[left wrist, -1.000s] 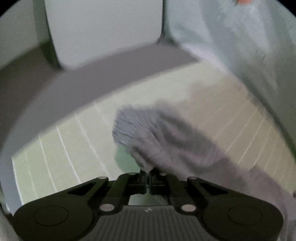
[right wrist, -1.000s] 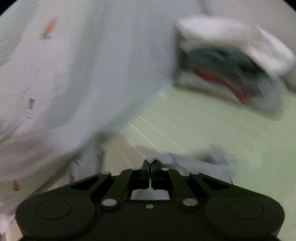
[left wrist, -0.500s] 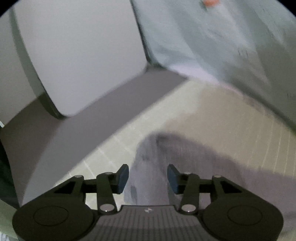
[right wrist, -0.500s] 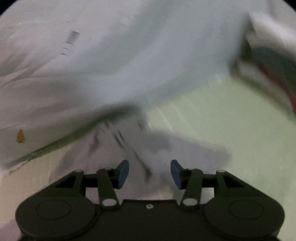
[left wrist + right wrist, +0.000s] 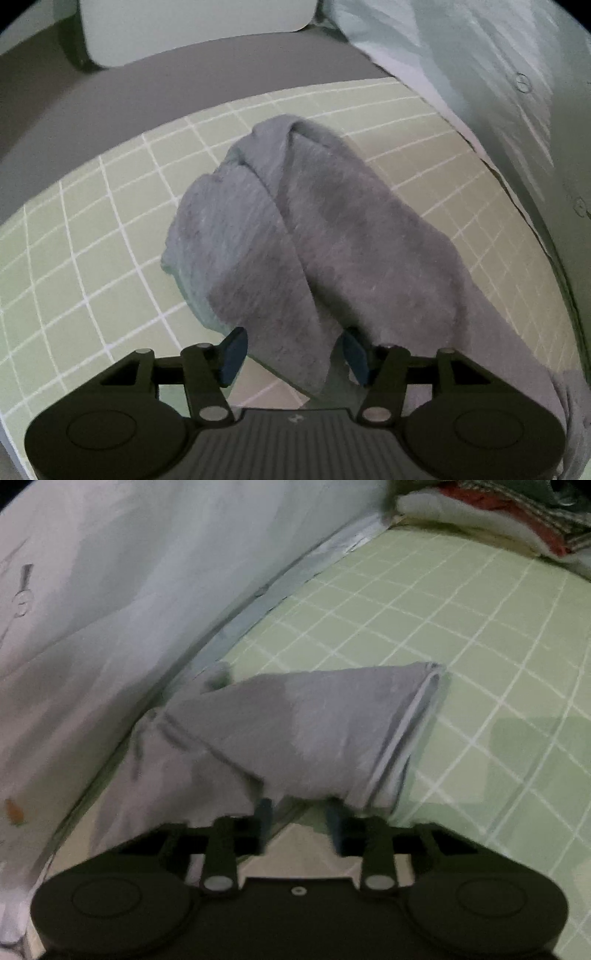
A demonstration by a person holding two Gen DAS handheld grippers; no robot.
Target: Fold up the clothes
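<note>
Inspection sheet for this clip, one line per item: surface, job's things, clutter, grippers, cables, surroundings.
Surface: green grid mat.
Job's things: grey garment, crumpled, lying on the mat.
Clutter: pile of clothes at the mat's far corner.
Grippers: left gripper opening, garment edge between its fingers; right gripper closing at the garment's near edge, not yet pinching.
Cables: nothing seen.
Surroundings: pale printed sheet hanging beside the mat; white cushion.

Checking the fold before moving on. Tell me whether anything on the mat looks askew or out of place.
The grey garment lies crooked on the green grid mat: its layers cross diagonally and bunch into a twist at the far end, edges unaligned. In the right wrist view one end rides against the pale sheet at the mat's border.
</note>
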